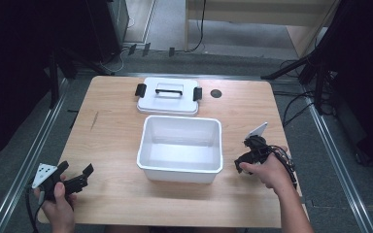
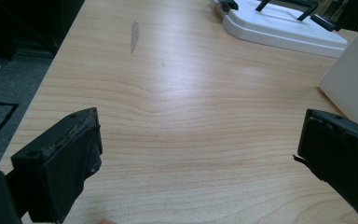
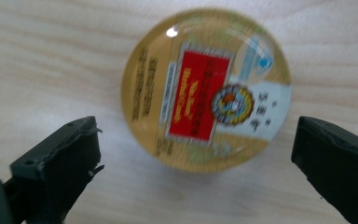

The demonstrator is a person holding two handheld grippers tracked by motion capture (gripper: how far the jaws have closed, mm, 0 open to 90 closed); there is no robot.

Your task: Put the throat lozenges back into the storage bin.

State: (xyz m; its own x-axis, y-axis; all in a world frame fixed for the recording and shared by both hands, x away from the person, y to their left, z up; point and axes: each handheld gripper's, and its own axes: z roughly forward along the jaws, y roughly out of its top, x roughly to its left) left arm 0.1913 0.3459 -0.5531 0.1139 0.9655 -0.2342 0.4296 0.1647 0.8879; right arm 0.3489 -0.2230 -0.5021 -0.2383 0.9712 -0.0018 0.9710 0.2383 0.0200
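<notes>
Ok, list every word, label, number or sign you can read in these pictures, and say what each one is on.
No text reads clearly enough to quote.
Round gold tin: red label with gold lettering, blurred, unreadable.
Same tin, white patch at the right: a few dark characters, too blurred to read.
Same tin, gold rim at the left: rows of fine print, too small to read.
White box, lid, table: no writing.

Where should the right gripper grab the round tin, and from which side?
Probably across its rim, coming straight down from above. The tin lies flat on the table, label up, so only its curved edge offers opposing faces. The right gripper hangs over it, jaws open, one on either side, wider than the tin.
</notes>
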